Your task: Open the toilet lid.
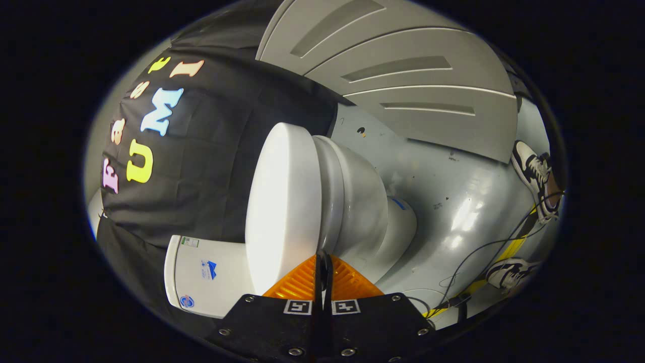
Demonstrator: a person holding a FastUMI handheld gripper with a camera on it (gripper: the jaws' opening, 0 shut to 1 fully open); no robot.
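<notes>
gripper (323, 262) jaws closed, holding nothing | tips at the edge of the lid (282, 206) | seat (330, 191) just beside it

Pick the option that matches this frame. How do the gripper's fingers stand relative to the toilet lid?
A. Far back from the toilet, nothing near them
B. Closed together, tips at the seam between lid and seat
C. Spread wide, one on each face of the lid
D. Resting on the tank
B: the fingers are pressed together with almost no gap, and their tips meet the edge of the toilet lid where it joins the seat.
</notes>
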